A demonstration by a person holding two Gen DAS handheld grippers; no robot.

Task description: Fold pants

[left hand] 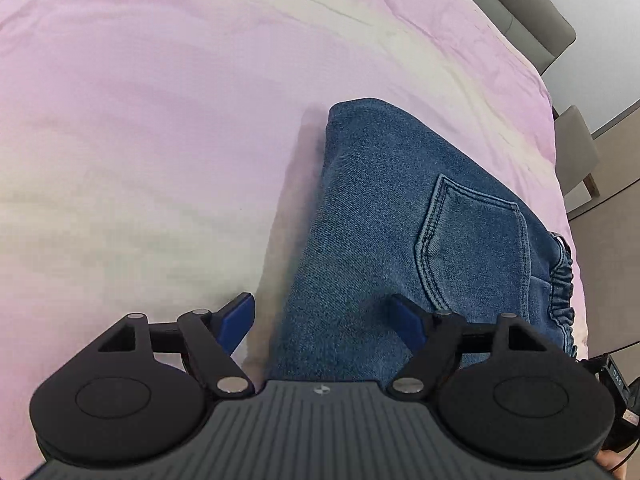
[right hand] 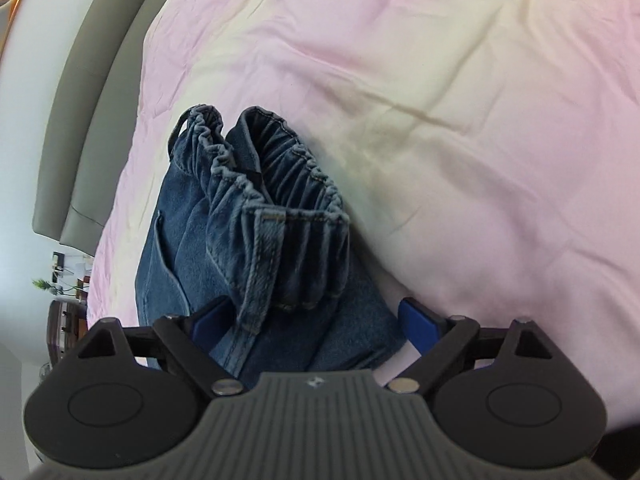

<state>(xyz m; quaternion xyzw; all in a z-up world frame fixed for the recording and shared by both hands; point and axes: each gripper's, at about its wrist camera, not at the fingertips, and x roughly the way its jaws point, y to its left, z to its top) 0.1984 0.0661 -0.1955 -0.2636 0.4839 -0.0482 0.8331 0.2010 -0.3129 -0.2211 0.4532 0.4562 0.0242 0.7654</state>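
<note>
Bed (left hand: pixel 160 120): pink-and-cream cover, rumpled, filling both views.
Pants (left hand: pixel 380 208): blue denim, folded, lying near the bed's edge beside the grey frame; back pocket up, elastic waistband bunched.
Left gripper (left hand: pixel 326 320): jaws released, spread over the denim.
Right gripper (right hand: pixel 316 320): jaws released, straddling the waistband end.

Blue denim with lighter stitching is seen on the pants (left hand: pixel 372 208); the bed (left hand: pixel 160 120) is covered in pale pink and cream; blue pads (right hand: pixel 418 326) are fitted to each black tool.
</note>
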